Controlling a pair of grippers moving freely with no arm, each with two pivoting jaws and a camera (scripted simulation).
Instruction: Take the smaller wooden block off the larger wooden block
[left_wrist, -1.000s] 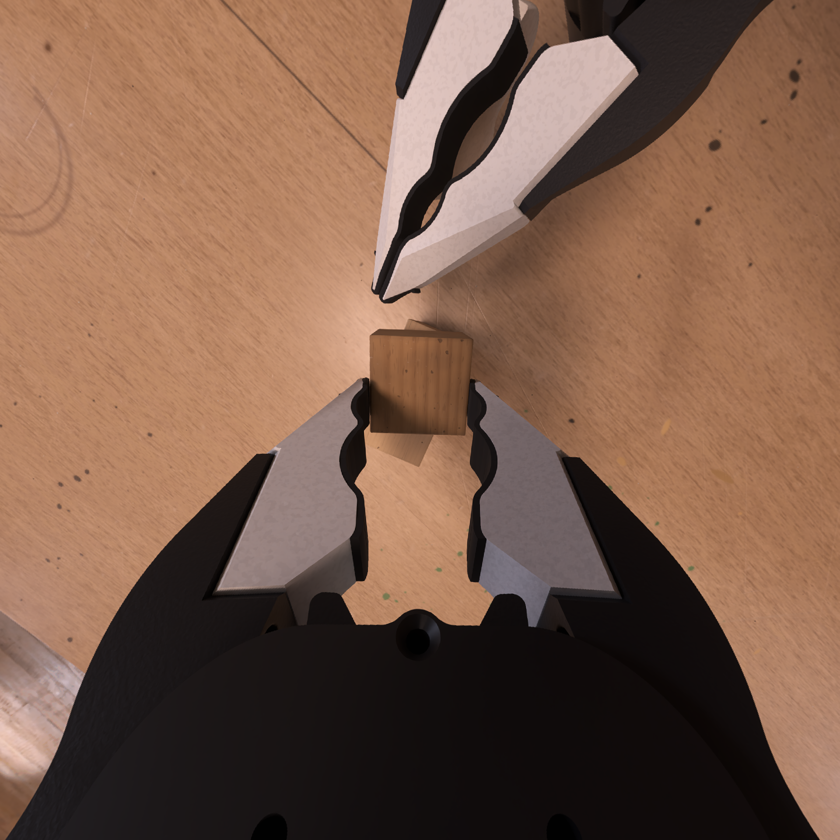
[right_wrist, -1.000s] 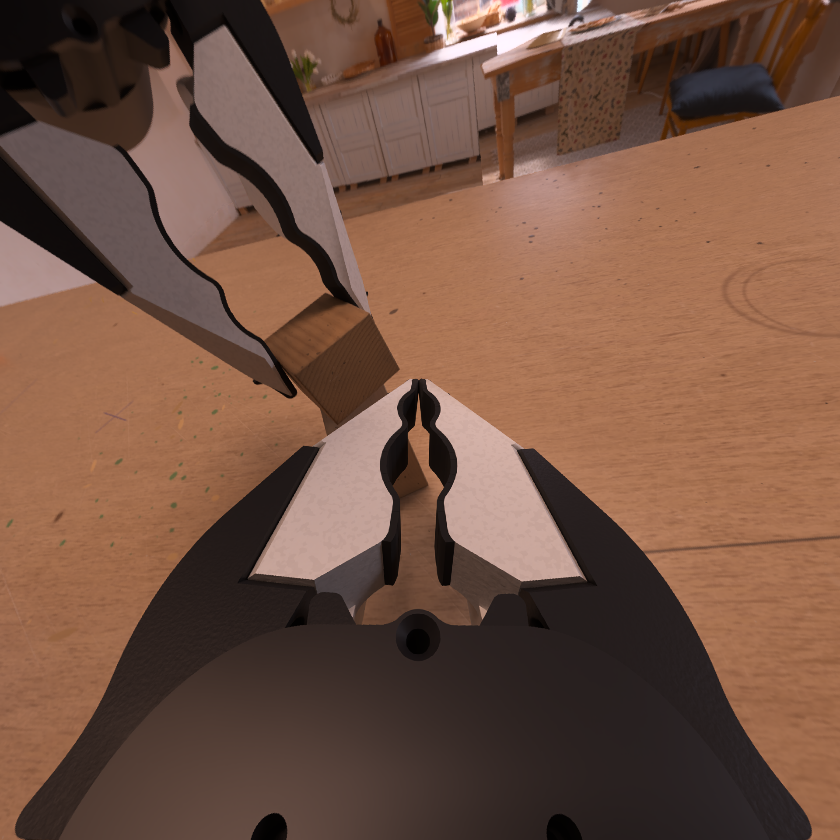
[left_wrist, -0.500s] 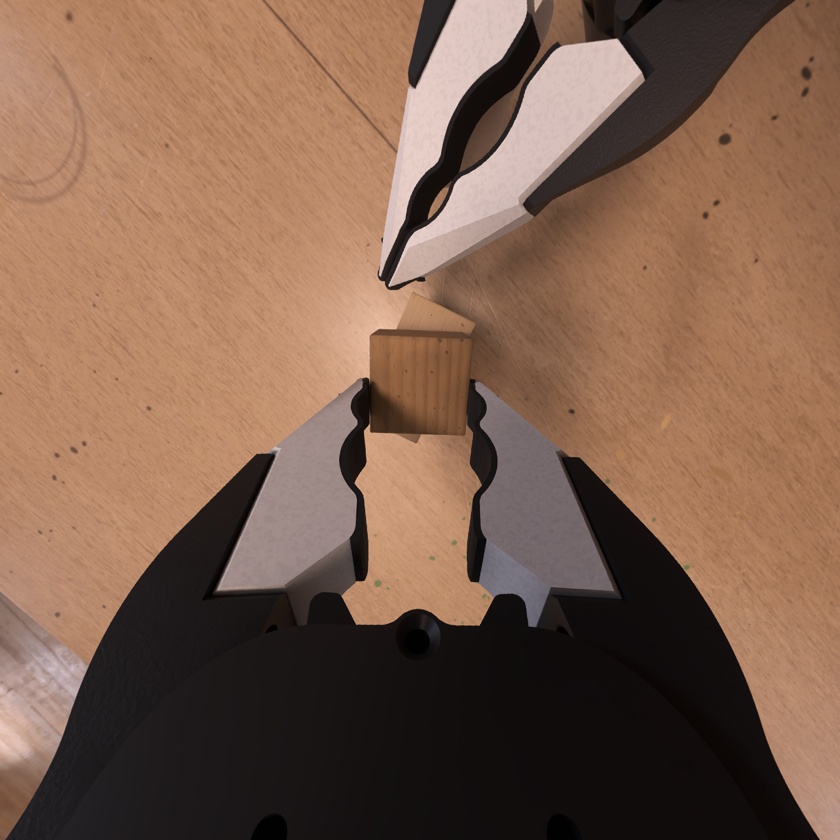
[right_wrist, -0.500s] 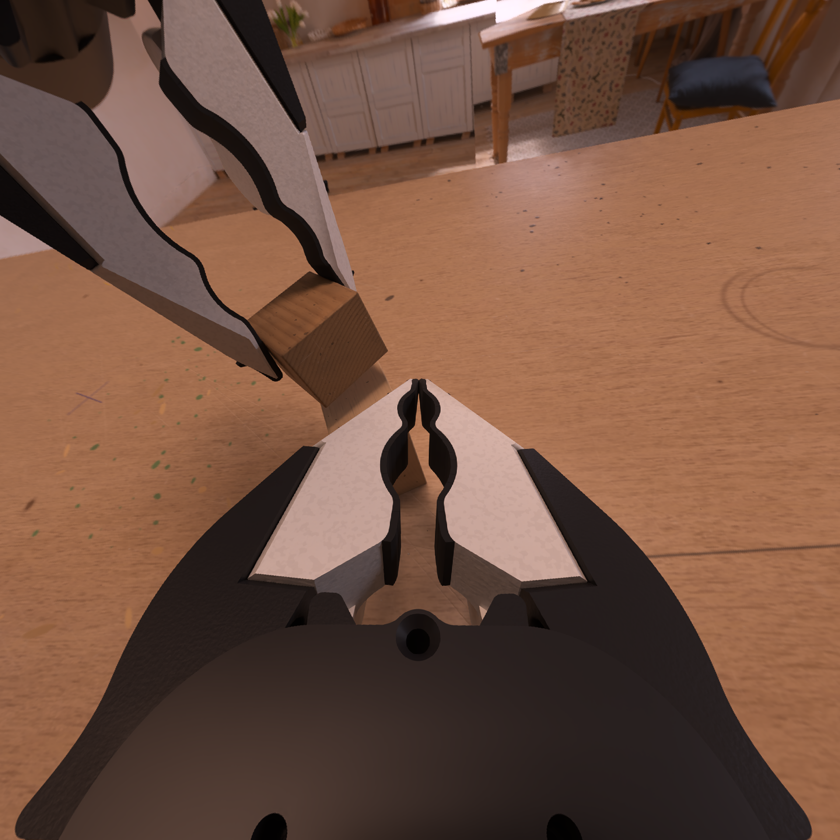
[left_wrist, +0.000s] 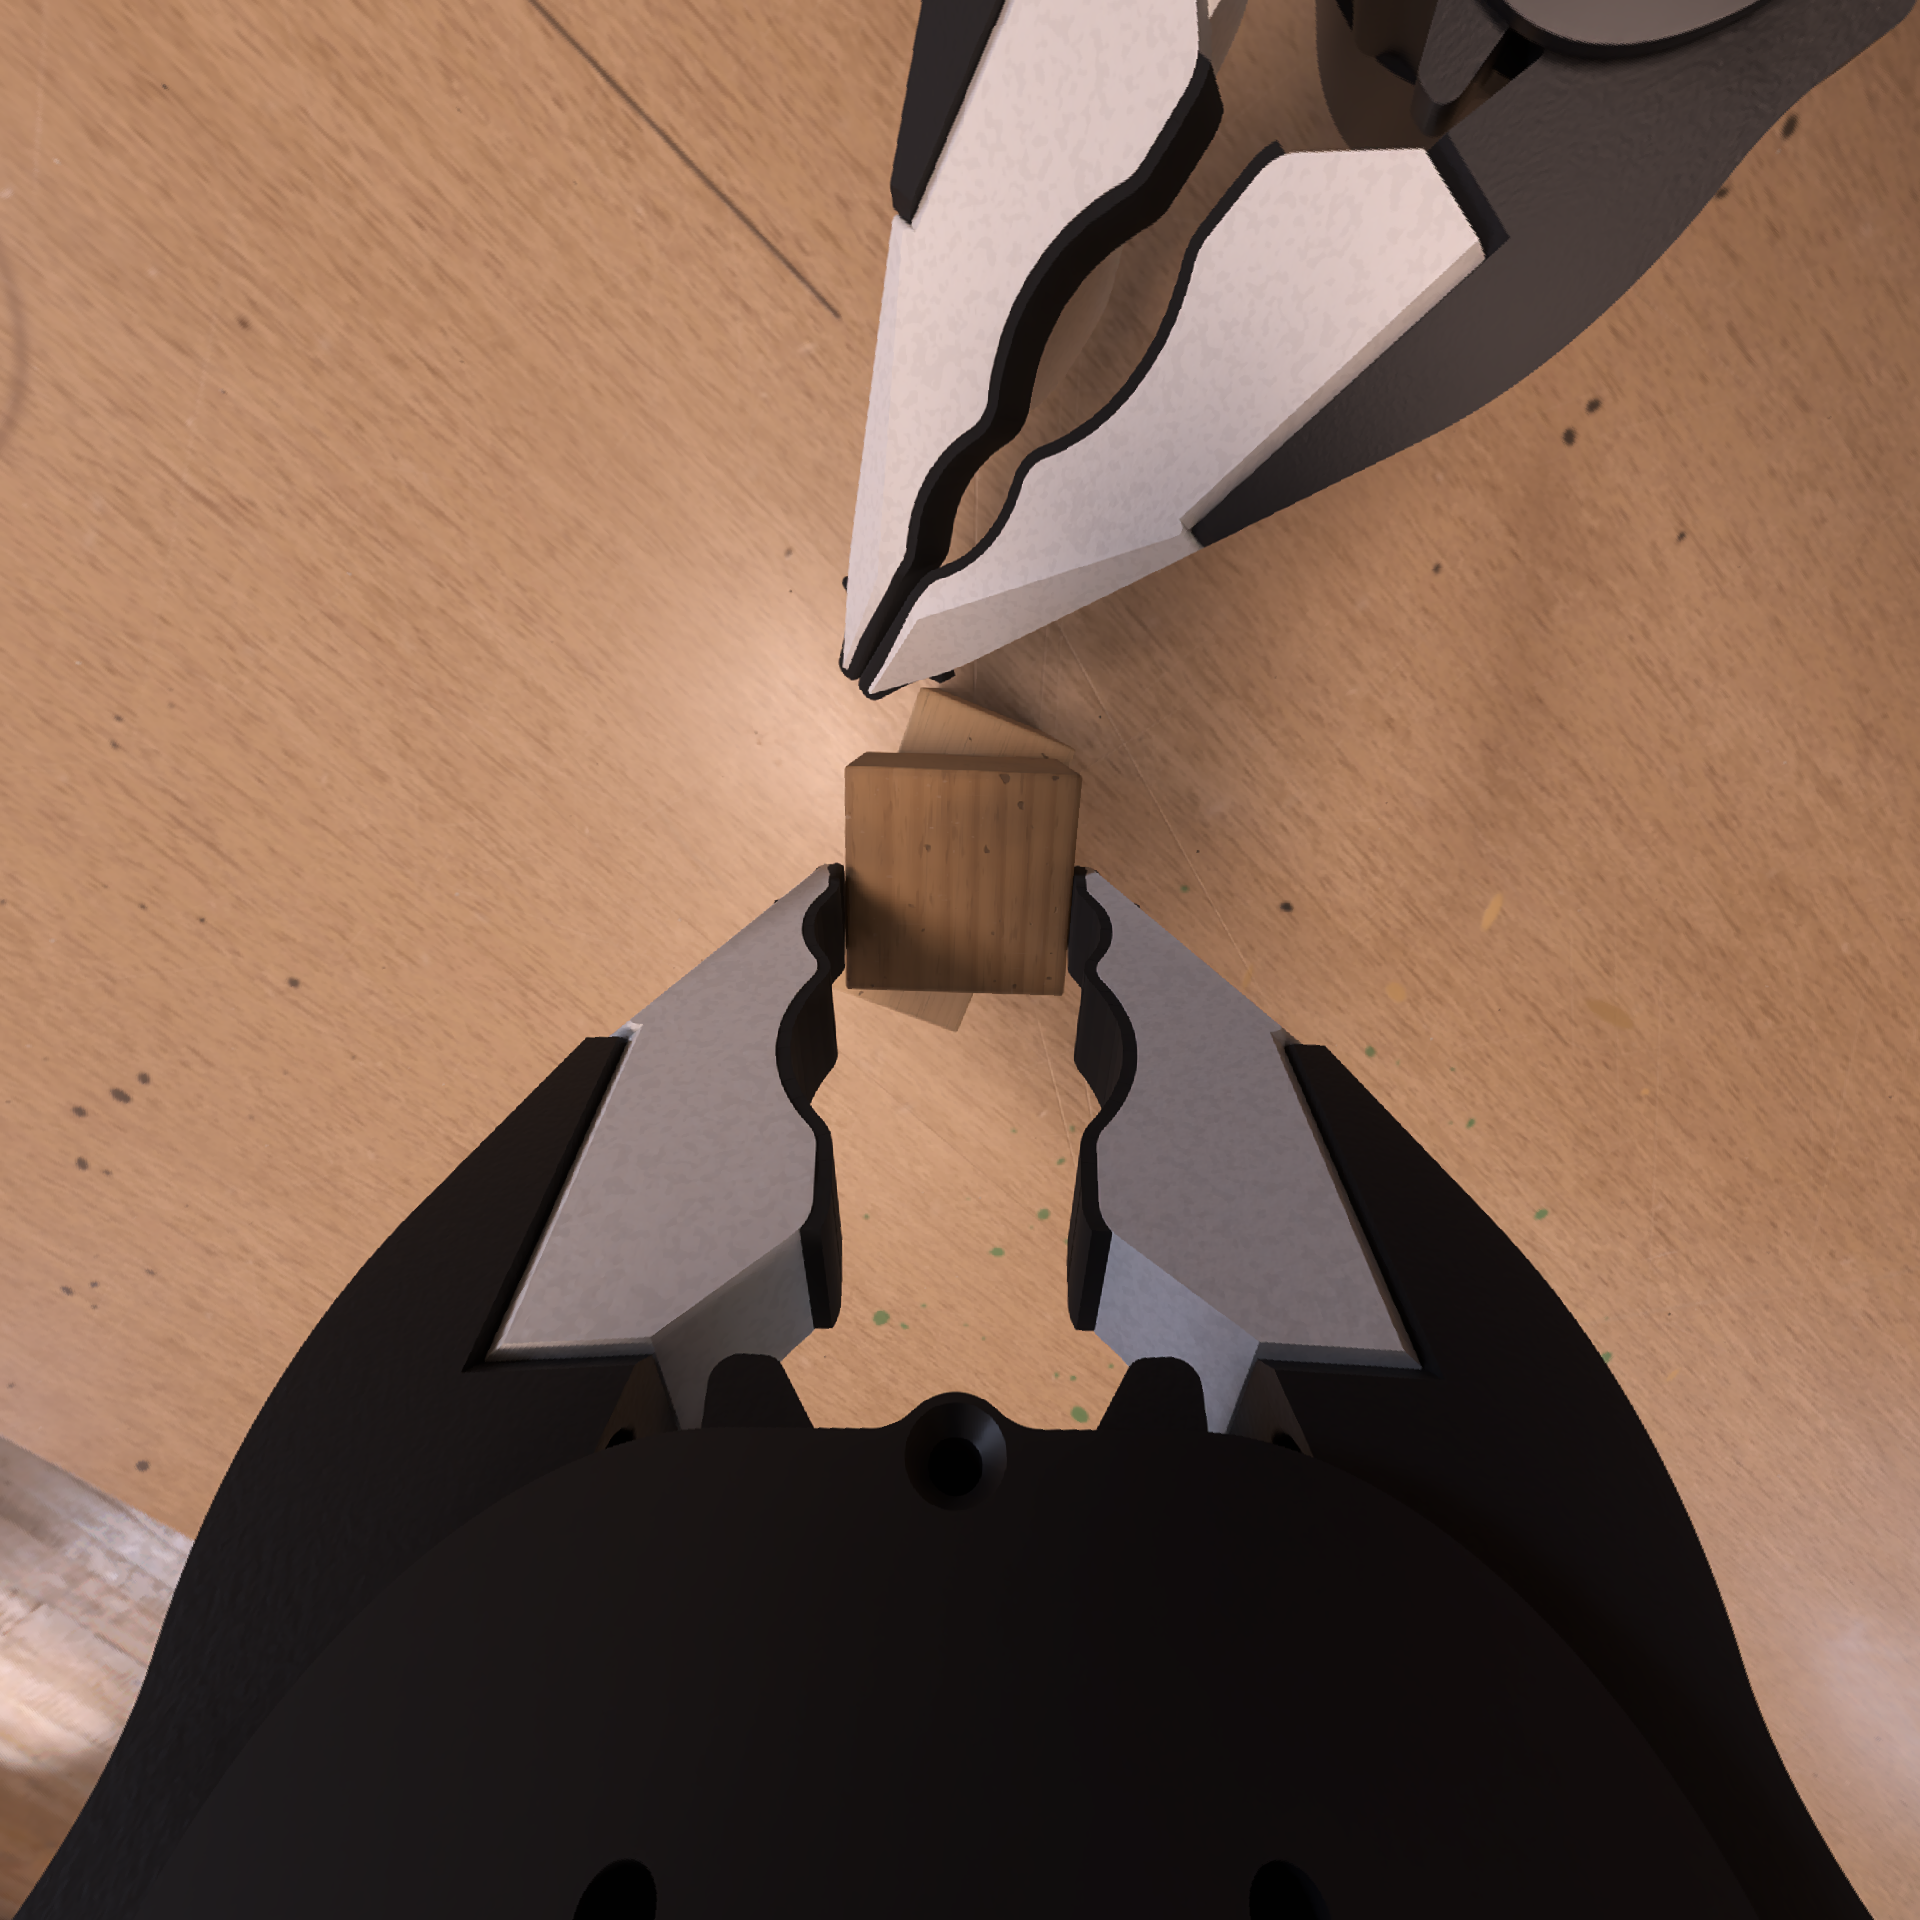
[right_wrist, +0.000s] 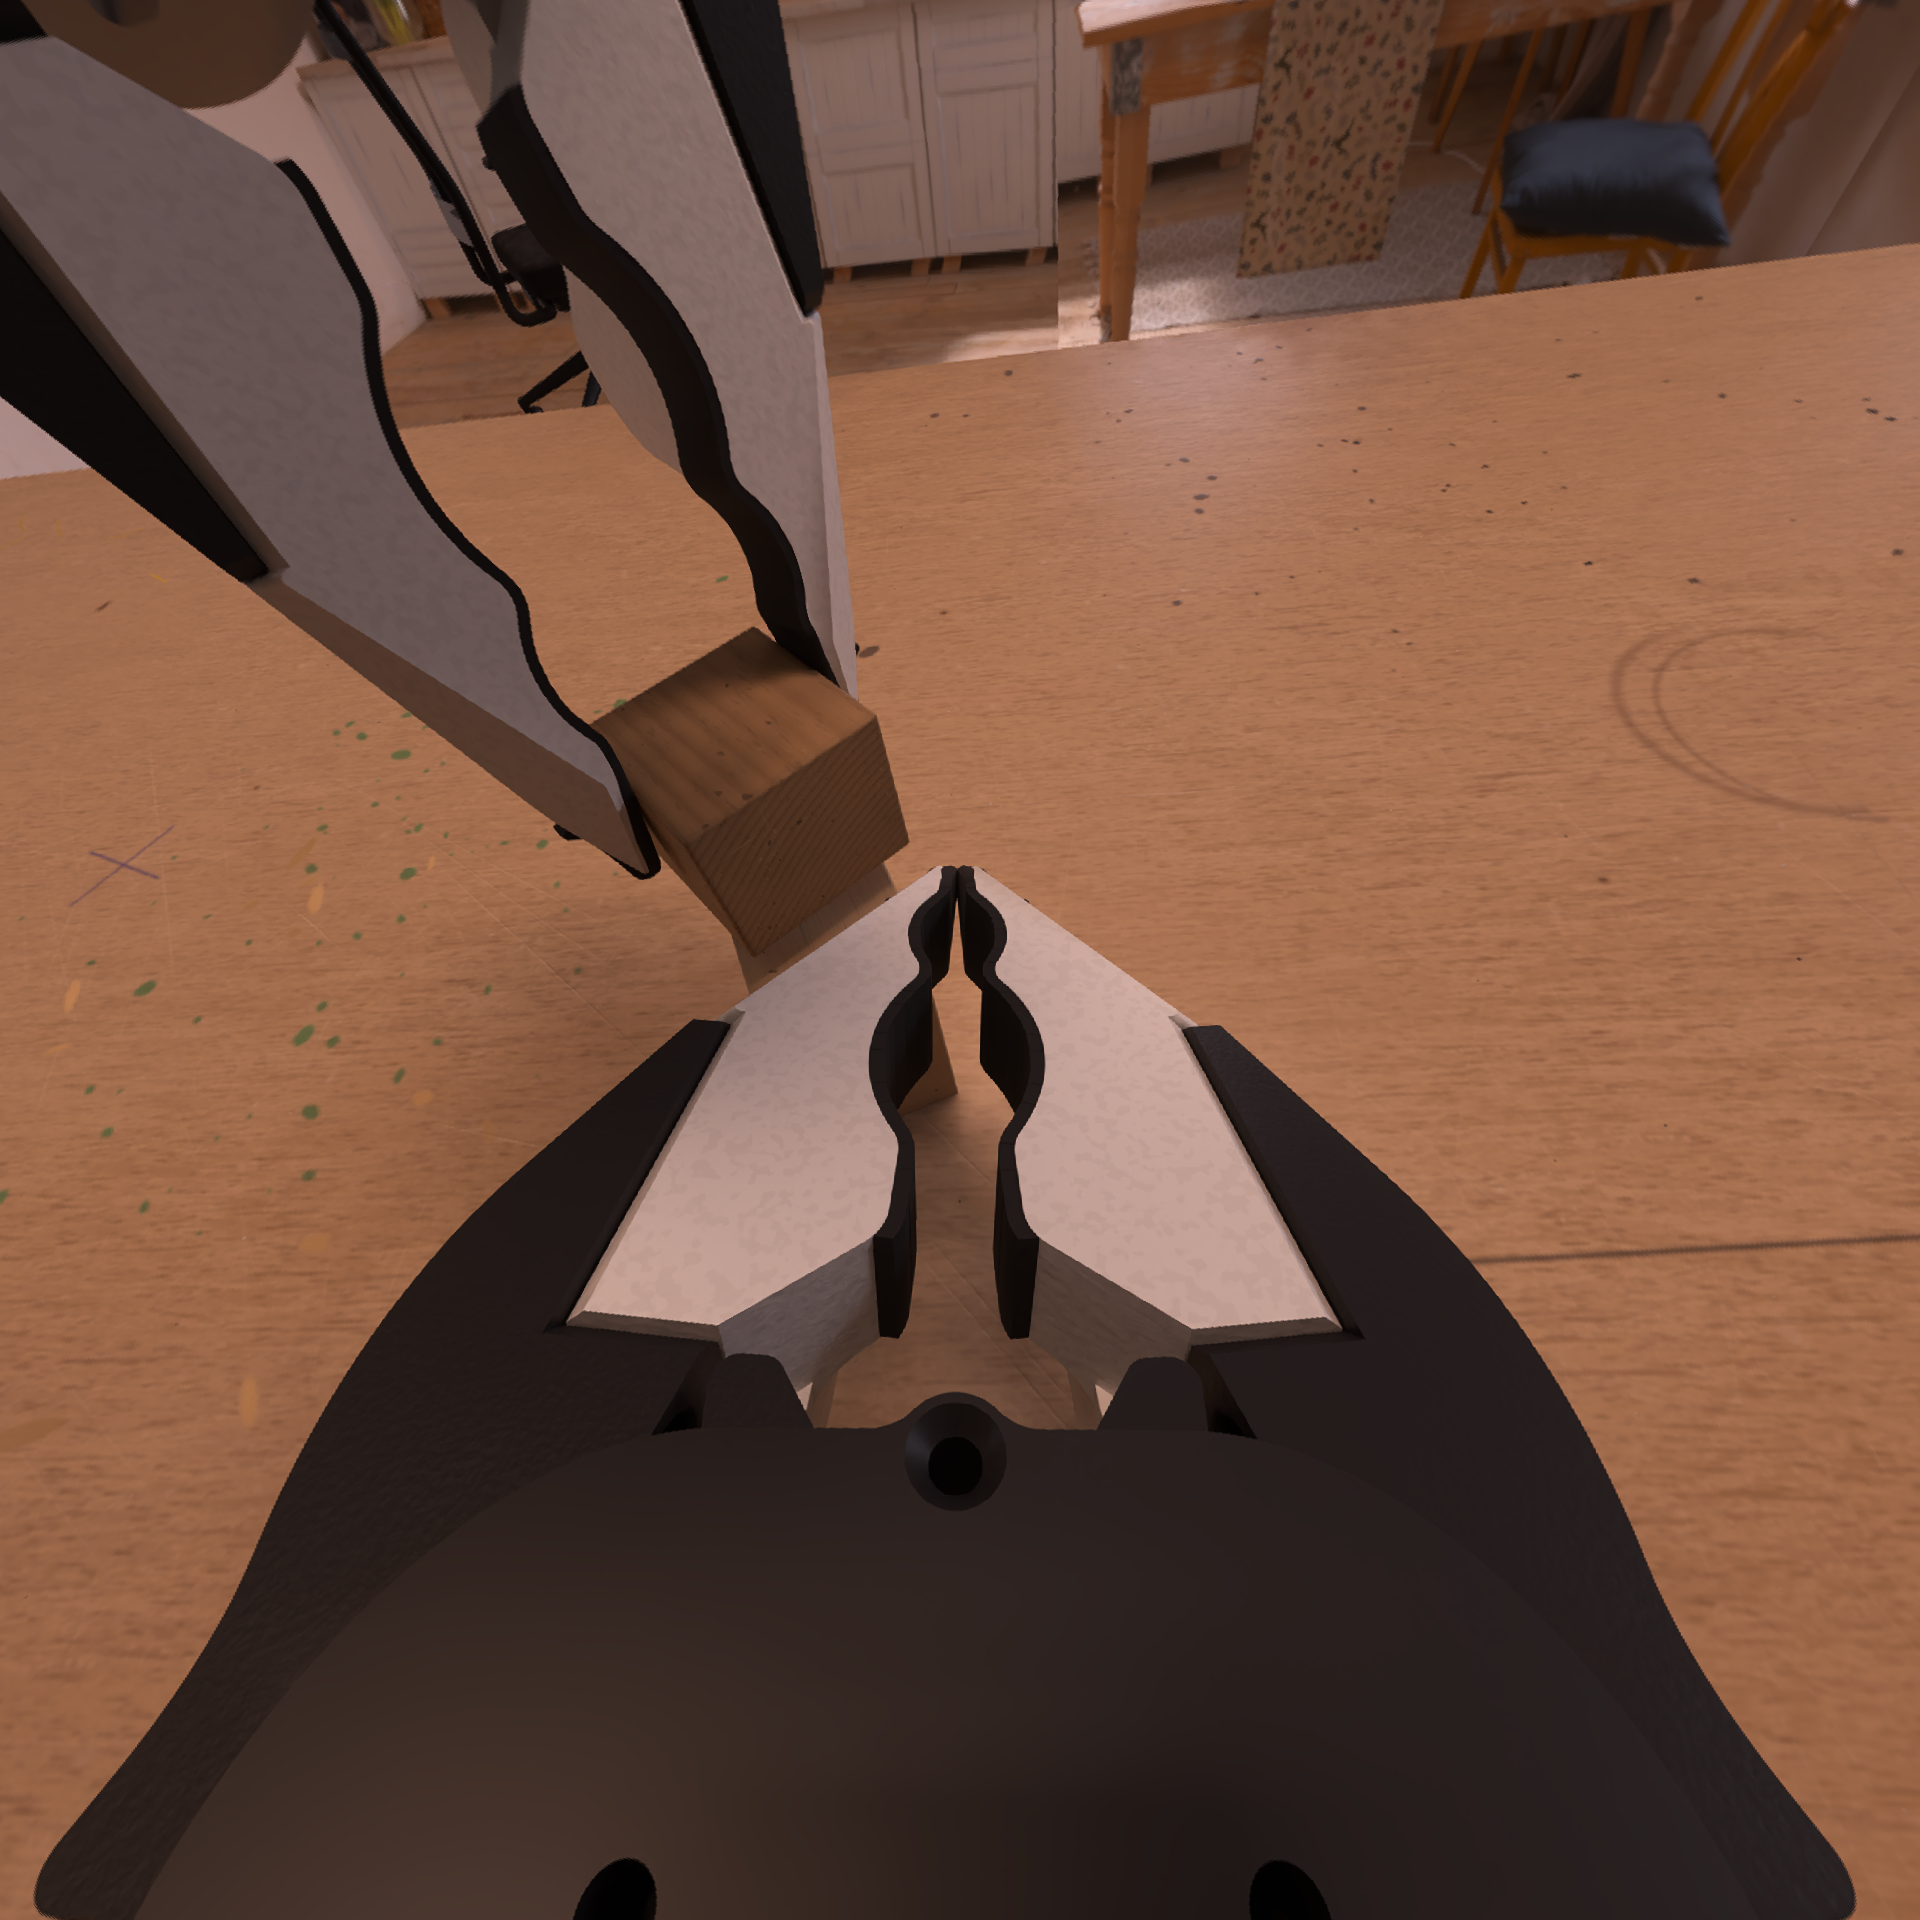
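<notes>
A: Left gripper?
B: I am clamping the darker wooden block, lifted clear of the tabletop, well in from its edges.
A: Right gripper?
B: I am keeping it pinched together, empty, tips beside the paler block underneath.

Two wooden blocks: one dark, one pale; two grippers.

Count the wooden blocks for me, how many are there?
2. The darker block is clamped in the left tool. The paler block lies under it on the table, mostly hidden, beside the tips of the shut right tool. No others show.
</notes>
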